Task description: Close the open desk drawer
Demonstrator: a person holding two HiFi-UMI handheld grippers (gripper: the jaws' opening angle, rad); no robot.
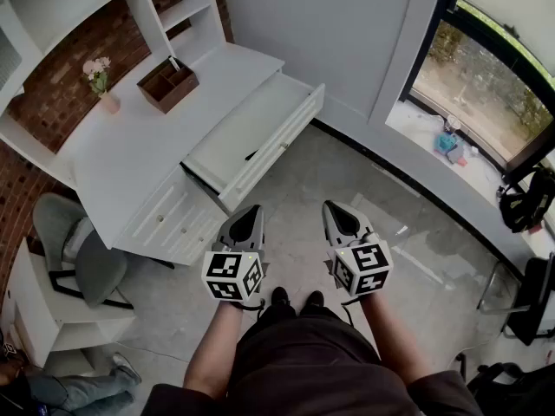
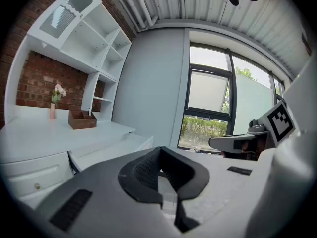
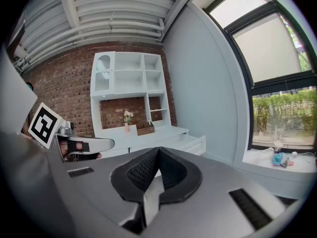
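Observation:
The white desk (image 1: 130,159) stands against a brick wall, and its wide drawer (image 1: 260,137) is pulled far out toward the room. Both grippers hang in front of the person, well short of the drawer. My left gripper (image 1: 247,219) is shut with nothing in it, its tip pointing toward the drawer front (image 1: 277,150). Beside it on the right, my right gripper (image 1: 338,215) is also shut and empty. The drawer (image 2: 111,150) appears low left in the left gripper view, and the drawer (image 3: 190,143) sits mid-frame in the right gripper view.
A wooden organiser box (image 1: 167,83) and a pink vase with flowers (image 1: 102,85) rest on the desk. A grey chair (image 1: 82,254) stands left of the desk. White shelves (image 1: 186,11) rise behind. A window sill (image 1: 451,159) with small items runs along the right.

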